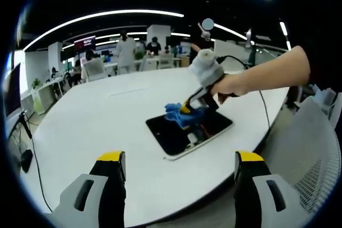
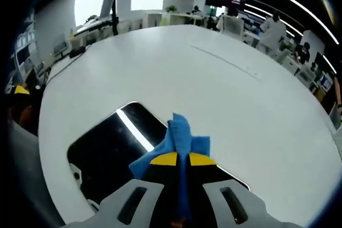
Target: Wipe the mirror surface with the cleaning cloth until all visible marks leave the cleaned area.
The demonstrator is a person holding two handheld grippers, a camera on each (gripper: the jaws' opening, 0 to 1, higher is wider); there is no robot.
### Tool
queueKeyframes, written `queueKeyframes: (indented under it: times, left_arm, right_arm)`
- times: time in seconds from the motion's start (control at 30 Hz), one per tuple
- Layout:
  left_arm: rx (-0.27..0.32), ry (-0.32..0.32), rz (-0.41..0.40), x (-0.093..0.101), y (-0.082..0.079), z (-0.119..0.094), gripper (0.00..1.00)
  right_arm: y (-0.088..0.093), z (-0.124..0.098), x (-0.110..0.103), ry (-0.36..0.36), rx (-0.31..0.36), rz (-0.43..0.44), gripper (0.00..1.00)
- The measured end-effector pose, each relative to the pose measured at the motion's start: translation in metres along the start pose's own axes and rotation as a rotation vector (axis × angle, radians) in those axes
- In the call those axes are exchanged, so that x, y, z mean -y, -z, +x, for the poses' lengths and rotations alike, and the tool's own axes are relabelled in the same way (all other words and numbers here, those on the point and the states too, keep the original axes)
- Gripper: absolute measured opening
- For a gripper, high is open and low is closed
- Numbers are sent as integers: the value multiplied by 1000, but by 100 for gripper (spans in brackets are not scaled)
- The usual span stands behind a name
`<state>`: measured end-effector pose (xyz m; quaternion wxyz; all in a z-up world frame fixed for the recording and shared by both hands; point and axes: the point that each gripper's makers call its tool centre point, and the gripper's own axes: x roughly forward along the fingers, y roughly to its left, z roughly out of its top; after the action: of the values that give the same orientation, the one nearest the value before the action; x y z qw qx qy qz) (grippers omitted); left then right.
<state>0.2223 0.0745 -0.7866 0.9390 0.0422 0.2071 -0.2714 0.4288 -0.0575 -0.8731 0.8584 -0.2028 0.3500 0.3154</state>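
A dark rectangular mirror point(image 1: 176, 132) with a white rim lies flat on the big white table point(image 1: 107, 110). In the left gripper view my right gripper point(image 1: 188, 108), held by a person's hand, is shut on a blue cleaning cloth point(image 1: 179, 114) and presses it on the mirror's far part. My left gripper point(image 1: 179, 166) stands open above the table's near edge, well short of the mirror, with nothing between its fingers. In the right gripper view my right gripper point(image 2: 183, 159) pinches the blue cloth point(image 2: 179, 137) over the mirror point(image 2: 115, 145), which reflects a ceiling light strip.
A grey mesh chair point(image 1: 310, 153) stands at the right of the table. A cable point(image 1: 251, 68) runs from the right gripper over the table. Desks, monitors and several people fill the office behind. A person in white point(image 2: 270, 28) stands beyond the table's far side.
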Motion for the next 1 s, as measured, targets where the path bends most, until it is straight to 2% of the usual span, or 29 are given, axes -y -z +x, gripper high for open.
queueKeyframes:
  times: [0.2, 0.6, 1.0]
  left_arm:
    - [-1, 0, 0, 0, 0, 0, 83]
    - [-3, 1, 0, 0, 1, 0, 83]
    - [-9, 5, 0, 1, 2, 0, 83]
  right_arm:
    - [4, -5, 2, 2, 0, -3, 0]
    - [21, -17, 22, 19, -7, 47, 0]
    - [24, -20, 22, 14, -6, 64, 0]
